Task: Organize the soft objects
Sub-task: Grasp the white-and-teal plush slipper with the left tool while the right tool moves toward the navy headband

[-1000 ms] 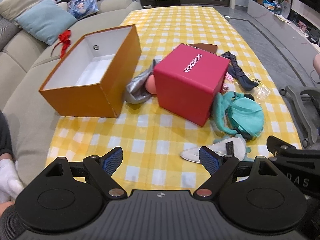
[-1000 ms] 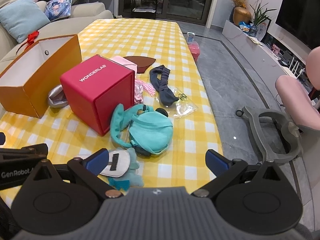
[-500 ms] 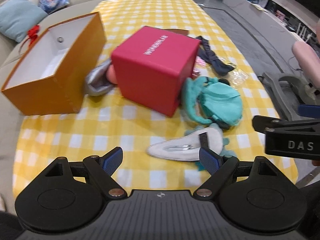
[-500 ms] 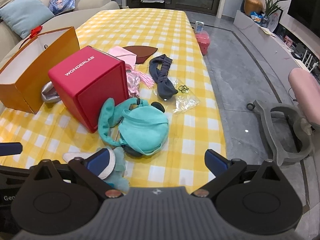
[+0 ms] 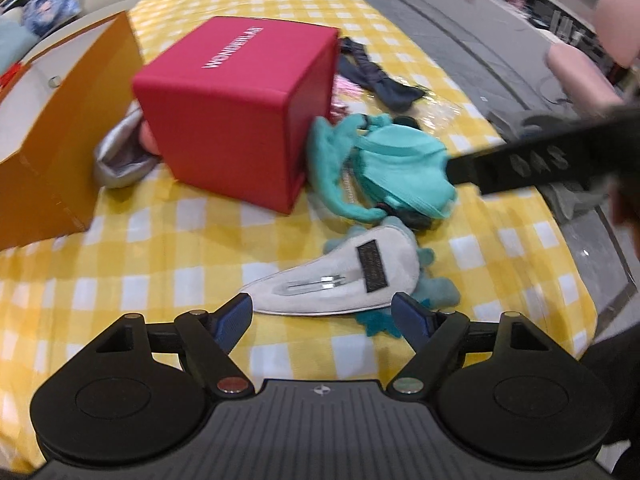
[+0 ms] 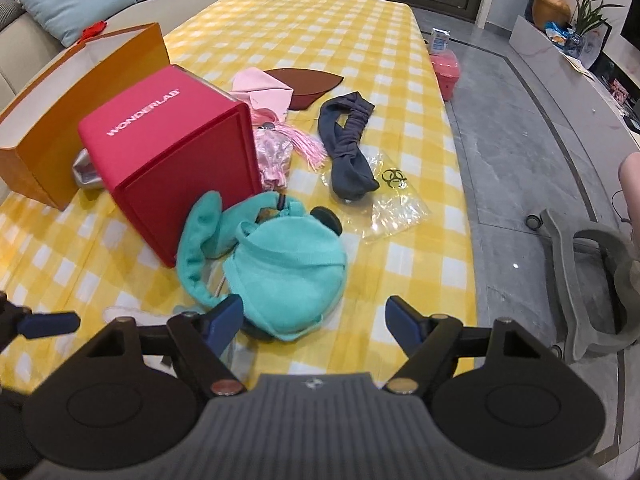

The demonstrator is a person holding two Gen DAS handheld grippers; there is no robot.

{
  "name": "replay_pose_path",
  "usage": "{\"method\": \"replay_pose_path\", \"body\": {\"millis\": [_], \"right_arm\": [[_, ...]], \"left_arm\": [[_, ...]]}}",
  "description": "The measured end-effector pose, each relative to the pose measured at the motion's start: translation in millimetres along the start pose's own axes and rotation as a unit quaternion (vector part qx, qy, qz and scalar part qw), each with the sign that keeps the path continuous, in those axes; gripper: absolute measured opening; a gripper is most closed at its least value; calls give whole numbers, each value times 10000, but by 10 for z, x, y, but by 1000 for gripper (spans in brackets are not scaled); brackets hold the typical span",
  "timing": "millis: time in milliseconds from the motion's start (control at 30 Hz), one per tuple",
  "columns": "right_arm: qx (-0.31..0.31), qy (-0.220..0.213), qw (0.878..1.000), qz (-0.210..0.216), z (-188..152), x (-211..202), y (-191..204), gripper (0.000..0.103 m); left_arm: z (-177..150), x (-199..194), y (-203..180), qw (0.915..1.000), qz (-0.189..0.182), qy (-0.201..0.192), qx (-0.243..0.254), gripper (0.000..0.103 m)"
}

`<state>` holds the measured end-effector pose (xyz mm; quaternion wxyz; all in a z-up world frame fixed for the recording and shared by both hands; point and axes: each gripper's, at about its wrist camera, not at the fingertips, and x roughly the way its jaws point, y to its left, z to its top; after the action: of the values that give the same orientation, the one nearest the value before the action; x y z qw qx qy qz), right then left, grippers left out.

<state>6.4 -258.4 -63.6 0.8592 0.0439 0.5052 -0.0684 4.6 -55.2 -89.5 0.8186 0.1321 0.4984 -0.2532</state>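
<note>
A grey-white plush piece (image 5: 344, 276) with teal trim lies flat on the yellow checked table, just ahead of my open, empty left gripper (image 5: 322, 316). A teal knitted pouch (image 5: 400, 168) (image 6: 288, 276) lies behind it, against the red box (image 5: 236, 108) (image 6: 172, 152). My right gripper (image 6: 314, 320) is open and empty, its left fingertip (image 6: 224, 320) over the pouch's near edge. A dark blue headband (image 6: 346, 140), pink soft items (image 6: 272, 128) and a silver pouch (image 5: 120, 160) lie around the red box. The open orange box (image 5: 60, 120) (image 6: 72, 96) stands at the left.
A clear plastic bag (image 6: 392, 200) lies by the headband, and a brown leaf-shaped piece (image 6: 308, 84) sits further back. The table's right edge drops to a grey floor with a chair base (image 6: 584, 280). A sofa with cushions (image 6: 76, 4) is at the left.
My left gripper has moved right and down toward the grey-white plush piece. My right gripper has moved forward over the teal pouch. Both stay open.
</note>
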Motion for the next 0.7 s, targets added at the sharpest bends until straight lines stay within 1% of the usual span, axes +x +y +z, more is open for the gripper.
{"method": "replay_pose_path", "body": {"millis": [67,133,200,267,367,500,700], "right_arm": [[-6,46,10000,30,34,61,-13,78],[-4,104,9999,101,63,127,-24,78],[18,172,9997,183,85,191,-34,78],[45,219,9994,246,98,247,-50,79],[88,229,9994,228,115,292,-96,81],[246,175,9993,213,178,318,-235,82],[477,139,9985,221,282,373,-391,82]], "left_arm": [[-39,30,-38,9997,-77,-34,230,93],[-71,67,-102,9987,-16,-80,497,93],[-91,111,-157,9969,21,-123,781,93],[-108,164,-211,9943,-59,-187,1050,93],[-91,236,-258,9928,-140,-220,1170,93],[-45,312,-269,9918,-316,-267,1212,94],[-11,440,-312,9885,-501,-260,1406,101]]}}
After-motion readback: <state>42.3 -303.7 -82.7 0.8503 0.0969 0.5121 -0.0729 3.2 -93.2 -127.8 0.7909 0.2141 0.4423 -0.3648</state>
